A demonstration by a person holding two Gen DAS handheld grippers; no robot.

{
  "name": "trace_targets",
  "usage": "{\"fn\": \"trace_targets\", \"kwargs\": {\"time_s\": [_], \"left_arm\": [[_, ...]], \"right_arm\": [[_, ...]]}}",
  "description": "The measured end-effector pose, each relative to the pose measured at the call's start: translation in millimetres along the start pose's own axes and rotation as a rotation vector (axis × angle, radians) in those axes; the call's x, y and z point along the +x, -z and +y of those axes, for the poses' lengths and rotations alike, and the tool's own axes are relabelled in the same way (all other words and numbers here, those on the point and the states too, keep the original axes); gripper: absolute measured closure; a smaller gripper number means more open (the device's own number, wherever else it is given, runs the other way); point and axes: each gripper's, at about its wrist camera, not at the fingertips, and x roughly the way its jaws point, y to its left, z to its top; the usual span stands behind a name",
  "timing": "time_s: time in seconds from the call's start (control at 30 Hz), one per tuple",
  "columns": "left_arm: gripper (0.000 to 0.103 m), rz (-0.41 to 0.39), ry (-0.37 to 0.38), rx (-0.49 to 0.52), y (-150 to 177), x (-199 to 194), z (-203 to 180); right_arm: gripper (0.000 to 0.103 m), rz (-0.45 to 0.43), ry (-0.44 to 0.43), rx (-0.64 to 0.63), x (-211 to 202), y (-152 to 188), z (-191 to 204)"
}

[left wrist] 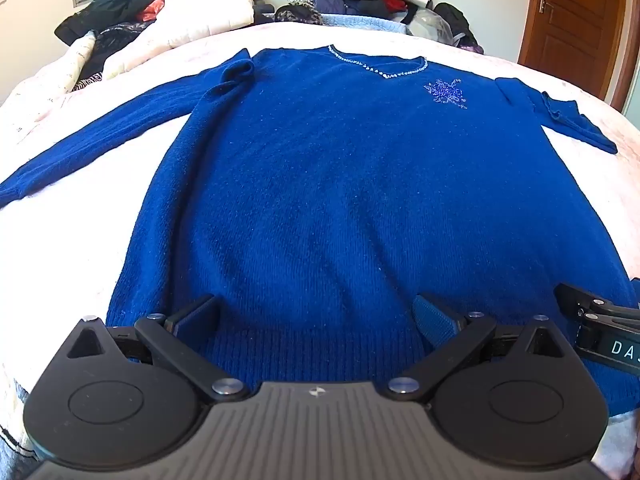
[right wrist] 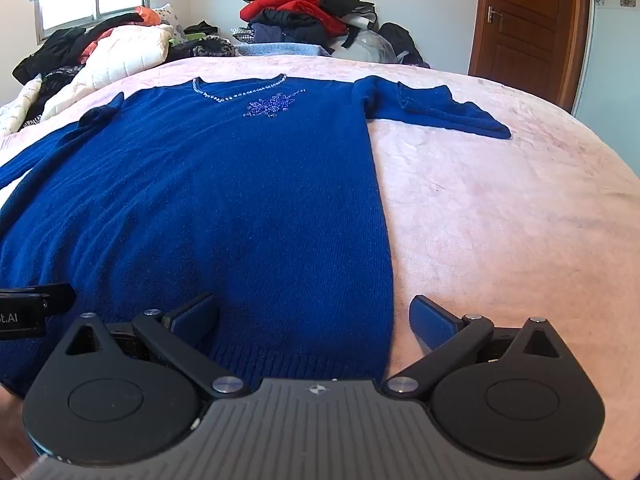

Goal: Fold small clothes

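A dark blue knitted sweater (left wrist: 340, 184) lies flat and face up on the pale pink bed cover (left wrist: 72, 240), neckline far, hem near, both sleeves spread outward. A beaded trim lines its V-neck and a beaded flower (left wrist: 445, 92) sits on the chest. My left gripper (left wrist: 316, 320) hovers open over the ribbed hem near its middle, nothing between its fingers. My right gripper (right wrist: 314, 318) is open over the sweater (right wrist: 200, 200) at its right hem corner, one finger above the knit, the other above the bed cover (right wrist: 500, 220). The right gripper's body (left wrist: 600, 328) shows at the left view's right edge.
Piles of clothes and a cream quilt (left wrist: 208, 12) crowd the far end of the bed, with red and black garments (right wrist: 304, 8) stacked highest. A window (right wrist: 92, 4) is at the far left, a brown door (right wrist: 528, 20) at the far right.
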Motion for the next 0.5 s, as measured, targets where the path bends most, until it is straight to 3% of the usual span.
{"fn": "trace_targets", "kwargs": {"time_s": [0.5], "left_arm": [[0.000,-0.005,0.013,-0.005,0.8,-2.1,1.8]], "right_arm": [[0.000,-0.004,-0.002,0.002,-0.7,0.4,0.2]]}}
